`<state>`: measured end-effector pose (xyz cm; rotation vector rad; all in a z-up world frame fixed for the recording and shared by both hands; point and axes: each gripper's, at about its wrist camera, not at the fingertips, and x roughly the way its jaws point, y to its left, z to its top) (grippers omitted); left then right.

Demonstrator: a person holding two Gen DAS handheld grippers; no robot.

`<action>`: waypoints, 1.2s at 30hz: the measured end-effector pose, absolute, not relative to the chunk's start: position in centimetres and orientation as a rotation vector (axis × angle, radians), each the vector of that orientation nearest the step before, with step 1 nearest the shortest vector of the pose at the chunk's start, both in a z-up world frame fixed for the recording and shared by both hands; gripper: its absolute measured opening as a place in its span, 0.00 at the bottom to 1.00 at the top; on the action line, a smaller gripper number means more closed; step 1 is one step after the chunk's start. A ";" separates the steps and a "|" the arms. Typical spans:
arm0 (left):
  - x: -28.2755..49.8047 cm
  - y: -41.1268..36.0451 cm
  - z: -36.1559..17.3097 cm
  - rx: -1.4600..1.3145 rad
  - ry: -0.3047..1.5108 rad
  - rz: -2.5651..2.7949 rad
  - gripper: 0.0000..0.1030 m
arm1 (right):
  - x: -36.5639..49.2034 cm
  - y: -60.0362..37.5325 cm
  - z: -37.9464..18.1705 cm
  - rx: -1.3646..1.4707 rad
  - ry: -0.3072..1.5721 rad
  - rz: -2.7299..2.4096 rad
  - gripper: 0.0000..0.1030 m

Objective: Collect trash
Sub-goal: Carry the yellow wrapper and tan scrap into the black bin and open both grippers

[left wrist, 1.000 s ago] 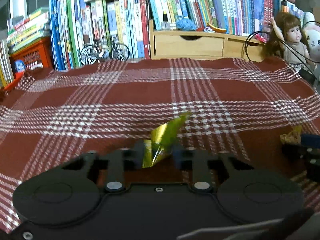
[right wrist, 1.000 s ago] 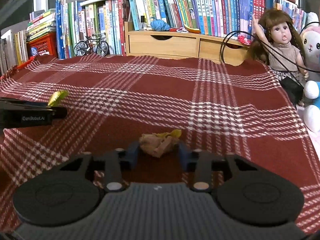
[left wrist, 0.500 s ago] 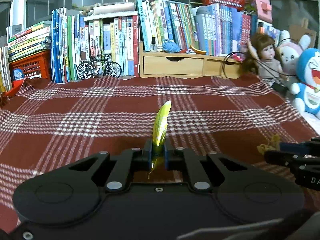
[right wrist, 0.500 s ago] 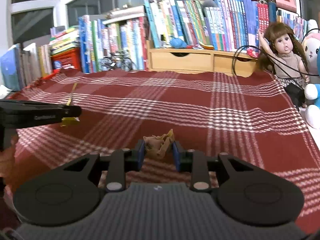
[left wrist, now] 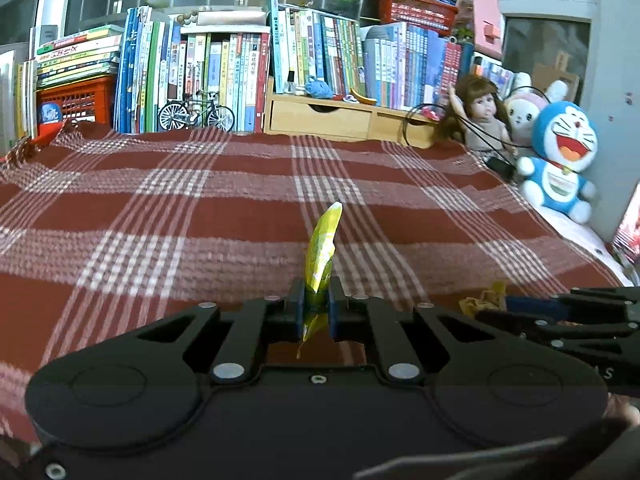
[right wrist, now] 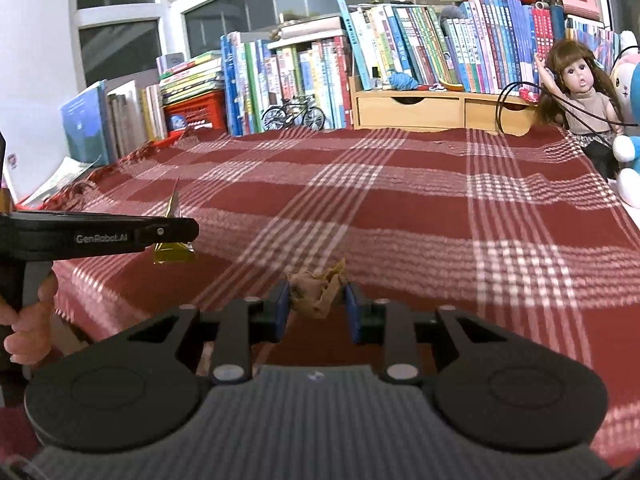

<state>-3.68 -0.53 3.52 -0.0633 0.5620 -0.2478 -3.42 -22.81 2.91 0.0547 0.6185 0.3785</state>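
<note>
Left gripper (left wrist: 315,307): clamped tight on yellow foil wrapper (left wrist: 322,249), wrapper standing upright above the red plaid blanket (left wrist: 240,208), clear of the cloth.
Right gripper (right wrist: 315,305): closed around crumpled brown paper wad (right wrist: 316,290), wad pinched between blue pads (right wrist: 280,308), held over the blanket's near edge.
Person's hand (right wrist: 28,330): wrapped on left gripper's handle, off the blanket's left side.
Beyond the blanket's far edge: miniature bicycle (left wrist: 196,114), wooden drawer unit (left wrist: 320,118), doll (left wrist: 482,114).
</note>
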 end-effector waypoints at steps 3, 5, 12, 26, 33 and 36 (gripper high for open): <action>-6.6 -0.2 3.1 -0.062 0.557 -0.258 0.10 | -5.4 -22.6 2.6 0.067 0.632 0.389 0.33; -8.7 -0.1 2.5 -0.055 0.559 -0.262 0.10 | -6.7 -22.5 2.4 0.061 0.643 0.391 0.33; -13.5 -0.3 0.4 -0.021 0.609 -0.271 0.10 | -10.3 -21.6 1.1 0.047 0.681 0.400 0.34; -16.7 0.8 -4.0 -0.013 0.764 -0.215 0.11 | -14.7 -18.8 -3.2 0.013 0.790 0.432 0.34; -17.4 0.8 -7.0 -0.046 0.869 -0.190 0.11 | -16.2 -18.4 -5.9 0.047 0.869 0.429 0.34; -17.6 0.9 -8.1 -0.053 0.909 -0.173 0.11 | -16.7 -18.2 -6.7 0.059 0.893 0.425 0.34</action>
